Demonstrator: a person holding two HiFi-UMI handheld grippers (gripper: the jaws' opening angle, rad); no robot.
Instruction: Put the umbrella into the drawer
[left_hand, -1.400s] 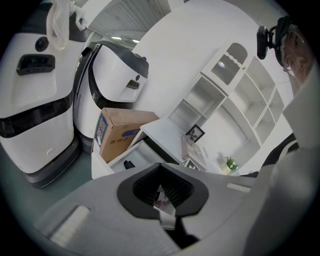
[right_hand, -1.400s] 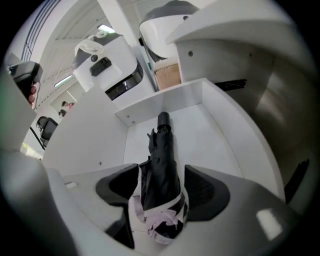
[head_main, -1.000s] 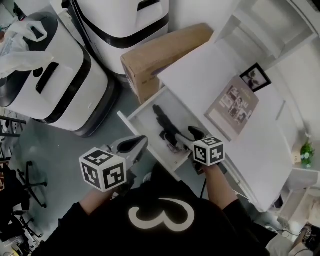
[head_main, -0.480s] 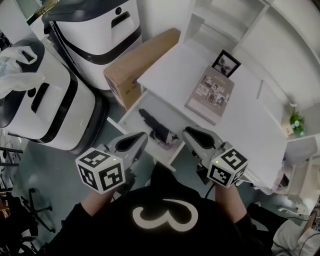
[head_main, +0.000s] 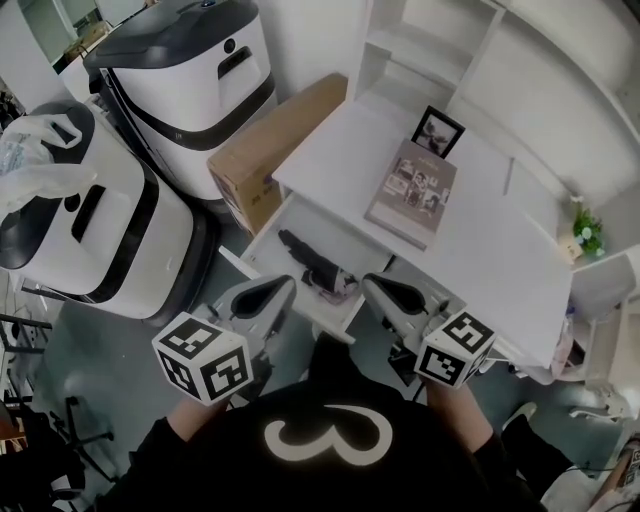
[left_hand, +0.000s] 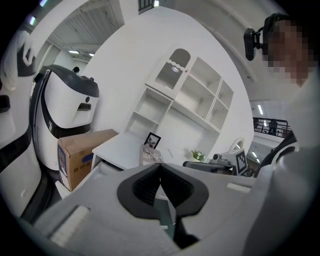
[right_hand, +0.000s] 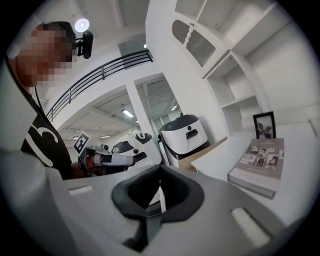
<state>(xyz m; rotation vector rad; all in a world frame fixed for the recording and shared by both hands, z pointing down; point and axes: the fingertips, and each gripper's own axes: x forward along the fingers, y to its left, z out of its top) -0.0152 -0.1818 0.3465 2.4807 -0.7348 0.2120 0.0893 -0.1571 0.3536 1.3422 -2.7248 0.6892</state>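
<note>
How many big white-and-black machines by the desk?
2. One machine beside the cardboard box; the other machine further left, a plastic bag on it. More may sit out of frame.

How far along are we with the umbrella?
Done: the umbrella lies inside the open drawer. In hand: nothing; the left tool and right tool are shut, empty and clear of it. Left: perhaps only closing the drawer.

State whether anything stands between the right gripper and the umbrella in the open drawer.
Nothing visible does. The umbrella lies uncovered in the open drawer; the right gripper, shut and empty, hangs close by with clear air between.
</note>
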